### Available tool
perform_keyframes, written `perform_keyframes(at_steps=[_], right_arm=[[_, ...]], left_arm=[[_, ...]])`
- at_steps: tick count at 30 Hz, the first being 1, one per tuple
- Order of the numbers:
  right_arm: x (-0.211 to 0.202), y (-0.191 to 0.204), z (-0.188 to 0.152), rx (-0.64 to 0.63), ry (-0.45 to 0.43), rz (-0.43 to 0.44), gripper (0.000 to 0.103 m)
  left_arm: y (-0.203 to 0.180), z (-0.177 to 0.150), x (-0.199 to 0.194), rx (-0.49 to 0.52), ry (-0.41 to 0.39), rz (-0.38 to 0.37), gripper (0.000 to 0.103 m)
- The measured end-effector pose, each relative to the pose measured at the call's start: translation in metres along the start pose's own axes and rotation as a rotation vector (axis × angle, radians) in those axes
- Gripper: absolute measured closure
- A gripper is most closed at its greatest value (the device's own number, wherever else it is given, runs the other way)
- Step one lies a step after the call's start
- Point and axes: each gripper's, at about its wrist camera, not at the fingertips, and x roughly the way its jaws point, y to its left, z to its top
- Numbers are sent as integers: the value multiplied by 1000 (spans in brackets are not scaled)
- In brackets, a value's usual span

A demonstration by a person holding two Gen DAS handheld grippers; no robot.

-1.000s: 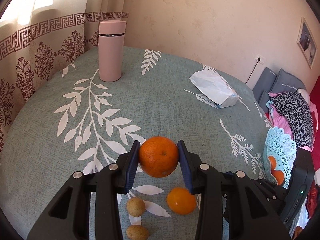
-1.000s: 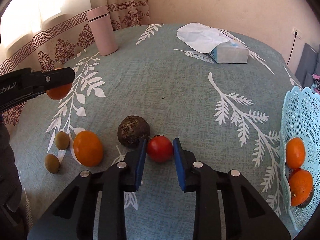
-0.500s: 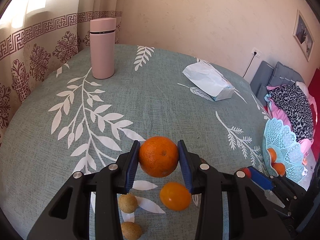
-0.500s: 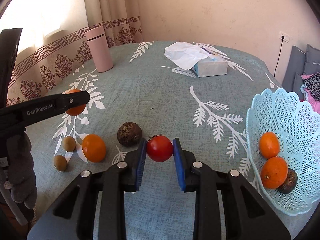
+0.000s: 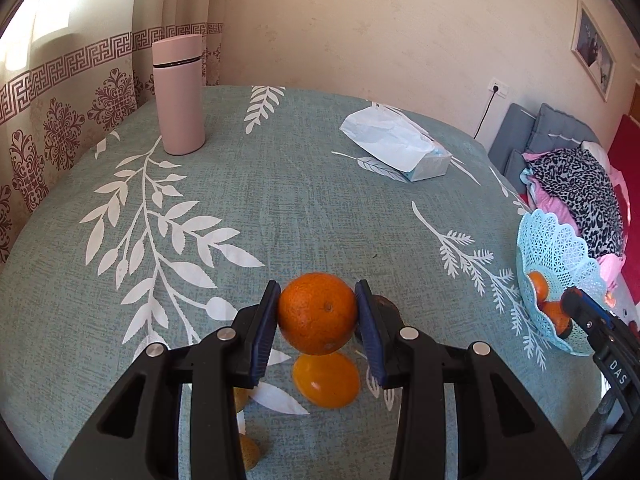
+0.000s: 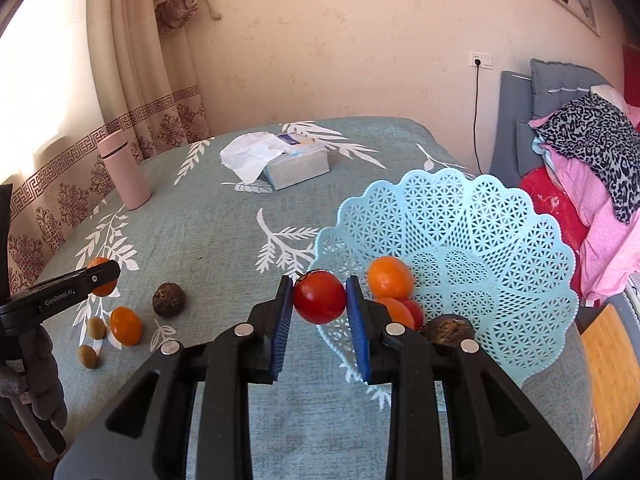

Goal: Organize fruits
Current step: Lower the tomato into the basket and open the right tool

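My left gripper (image 5: 317,314) is shut on a big orange (image 5: 318,312), held above the table. Below it lies a smaller orange fruit (image 5: 326,380). My right gripper (image 6: 319,298) is shut on a red tomato (image 6: 319,297), held at the near left rim of the light blue lattice basket (image 6: 500,216). Inside the basket lie an orange fruit (image 6: 390,278), a second orange one (image 6: 398,312), a red one (image 6: 416,313) and a dark brown fruit (image 6: 450,328). On the cloth at the left rest a brown fruit (image 6: 169,299), an orange fruit (image 6: 125,325) and two small tan fruits (image 6: 96,327).
A pink flask (image 5: 178,94) stands at the far left of the round table (image 5: 280,184). A tissue box (image 5: 400,146) lies at the back. Bedding and clothes (image 6: 592,152) are piled to the right beyond the basket. A gloved hand (image 6: 36,376) holds the left gripper.
My right gripper lifted the tomato off the table and swung right and up to the basket's rim. My left gripper, still holding the orange, drifted slightly.
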Motion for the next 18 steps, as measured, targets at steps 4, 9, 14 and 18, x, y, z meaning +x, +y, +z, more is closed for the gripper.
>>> perform_keyframes(at_steps=[4, 9, 14, 18], right_arm=[[-3, -24, 0, 56, -8, -42, 75], [-7, -49, -4, 114, -18, -92, 75], [-9, -70, -6, 163, -26, -127, 75], [-12, -85, -7, 222, -37, -149, 71]], left_arm=[[-5, -3, 1, 16, 5, -5, 64], [-11, -6, 2, 34, 8, -11, 64], [-17, -9, 3, 55, 13, -17, 64], [-22, -11, 3, 67, 16, -19, 64]])
